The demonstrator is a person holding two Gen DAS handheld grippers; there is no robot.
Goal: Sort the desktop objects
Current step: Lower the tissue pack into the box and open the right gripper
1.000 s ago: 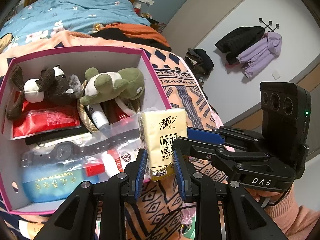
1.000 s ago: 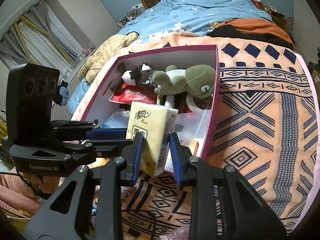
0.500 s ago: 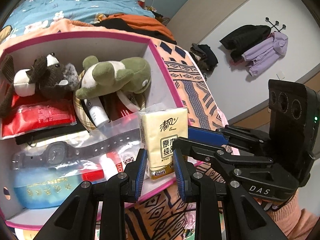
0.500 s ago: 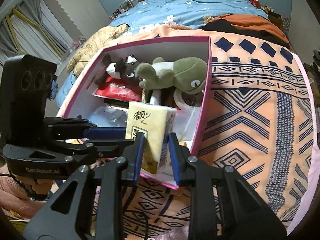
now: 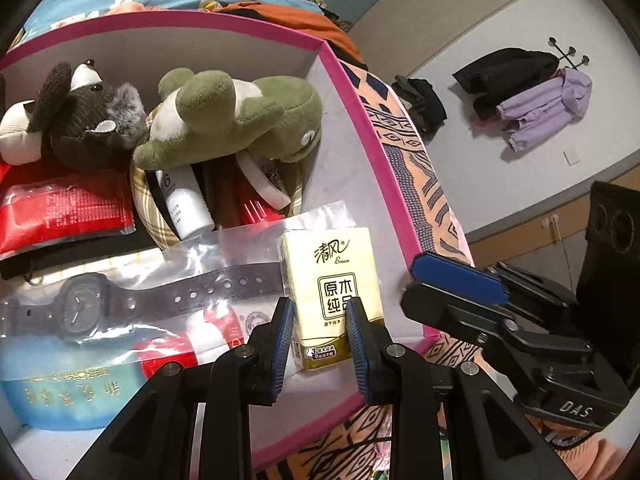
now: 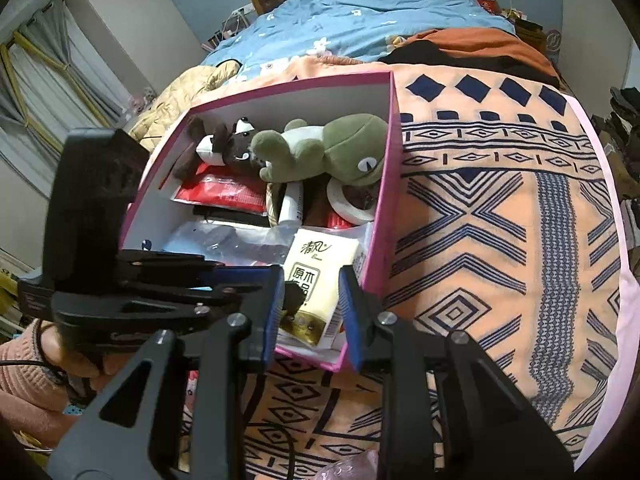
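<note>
My left gripper (image 5: 320, 338) stands spread around the tissue pack (image 5: 331, 295), which sits in the pink box (image 5: 372, 148). My right gripper (image 6: 310, 304) is spread too. Only the left view shows the bagged watch (image 5: 80, 310).

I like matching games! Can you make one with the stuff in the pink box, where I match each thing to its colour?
Things:
1. frog plush
2. tissue pack
3. watch
4. snack packet

Colours:
A. red
B. black
C. green
D. pale yellow

Pairs: 1-C, 2-D, 3-B, 4-A.

All four are in the pink box. The tissue pack stands between the fingers of the left gripper, and the watch lies inside a clear bag.
</note>
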